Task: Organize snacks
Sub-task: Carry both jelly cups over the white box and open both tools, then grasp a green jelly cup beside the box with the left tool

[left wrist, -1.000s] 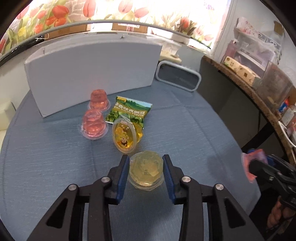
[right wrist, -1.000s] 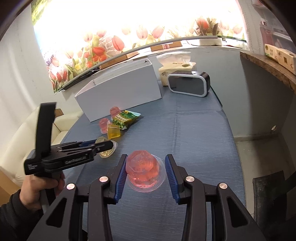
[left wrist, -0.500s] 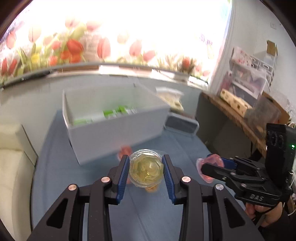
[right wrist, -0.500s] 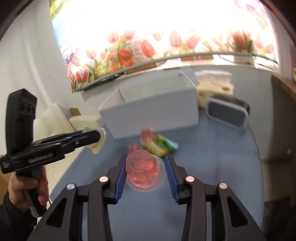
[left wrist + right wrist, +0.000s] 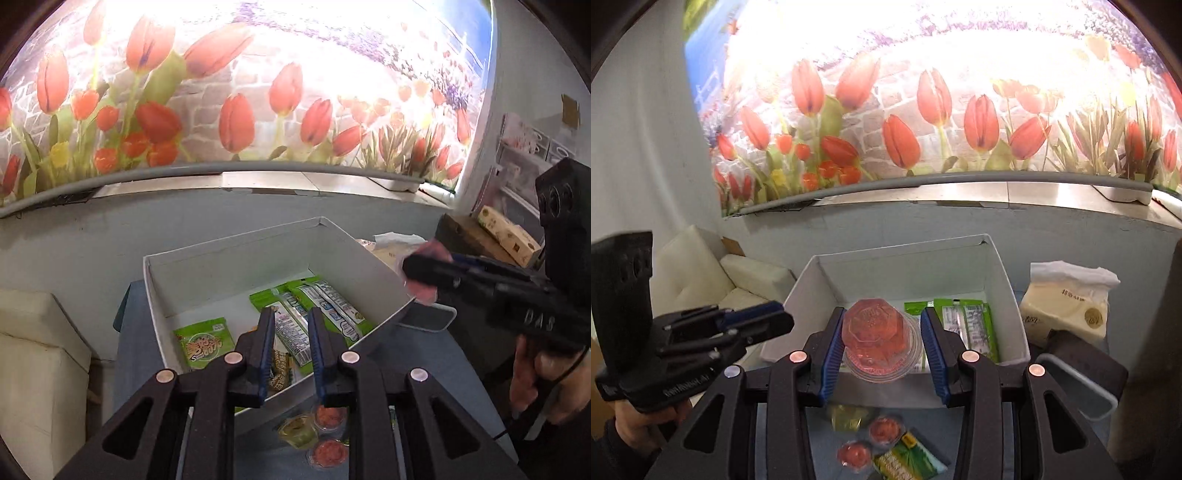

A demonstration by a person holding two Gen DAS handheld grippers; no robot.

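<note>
An open white box (image 5: 229, 243) holds several green snack packets (image 5: 205, 345). My left gripper (image 5: 290, 314) hangs over the box's near wall. Its jaws are closing to a narrow gap and nothing is between them. The yellow jelly cup it carried is out of sight. My right gripper (image 5: 882, 314) is shut on a red jelly cup (image 5: 879, 339), held above the box (image 5: 901, 245); the left wrist view shows that cup (image 5: 424, 254) over the box's right edge. On the blue table in front of the box lie a yellow cup (image 5: 297, 430), two red cups (image 5: 330, 415) and a green packet (image 5: 908, 461).
To the right of the box a tissue pack (image 5: 1067, 302) and a black-framed device (image 5: 1082, 373) lie on the table. A white cushion (image 5: 37, 350) is at the left. A cluttered shelf (image 5: 509, 232) runs along the right. Behind the box a grey wall rises to a tulip mural.
Both grippers have risen and travelled from the table's front to above the white box. The yellow cup has left the left gripper and its jaws have narrowed. The right still holds the red cup.
</note>
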